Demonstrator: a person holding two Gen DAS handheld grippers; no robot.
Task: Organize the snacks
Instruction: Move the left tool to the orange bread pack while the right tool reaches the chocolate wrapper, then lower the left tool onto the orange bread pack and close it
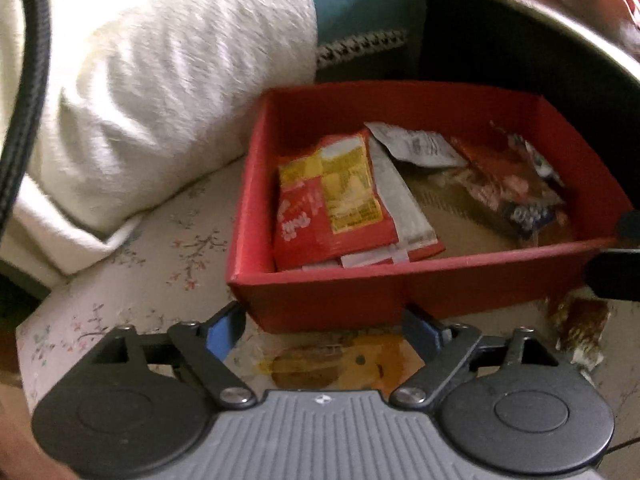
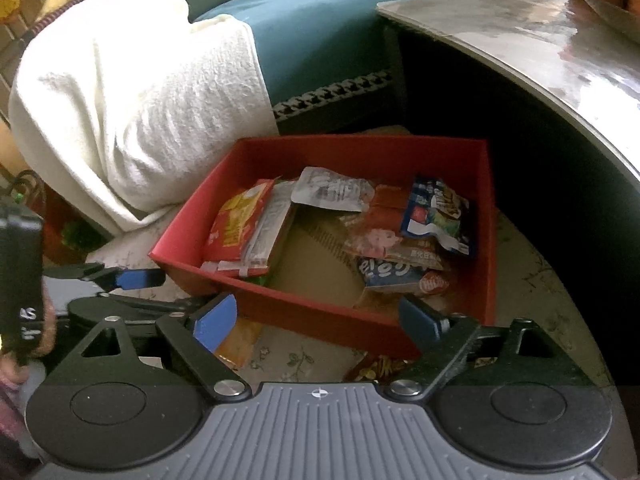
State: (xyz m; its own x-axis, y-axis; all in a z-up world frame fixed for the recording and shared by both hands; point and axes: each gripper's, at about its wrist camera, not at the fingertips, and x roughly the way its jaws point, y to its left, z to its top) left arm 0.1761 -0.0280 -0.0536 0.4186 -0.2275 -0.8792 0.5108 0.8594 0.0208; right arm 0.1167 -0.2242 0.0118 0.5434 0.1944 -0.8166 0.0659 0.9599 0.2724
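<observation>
A red box (image 1: 360, 292) (image 2: 192, 216) stands on a floral-cloth table and holds several snack packets: a red and yellow one (image 1: 328, 196) (image 2: 236, 220) at its left, a silver one (image 1: 416, 146) (image 2: 332, 190) at the back, blue and orange ones (image 1: 520, 192) (image 2: 436, 216) at the right. My left gripper (image 1: 324, 330) is open, just in front of the box, above a yellow packet (image 1: 340, 364) lying on the cloth. My right gripper (image 2: 320, 316) is open at the box's near wall. A brown packet (image 1: 580, 328) (image 2: 376, 368) lies on the cloth.
A white pillow (image 1: 160, 80) (image 2: 132, 92) leans left of the box. A teal sofa (image 2: 320, 40) is behind. A grey tabletop (image 2: 540, 40) overhangs at the right. The left gripper's finger (image 2: 136, 278) shows at the left of the right wrist view.
</observation>
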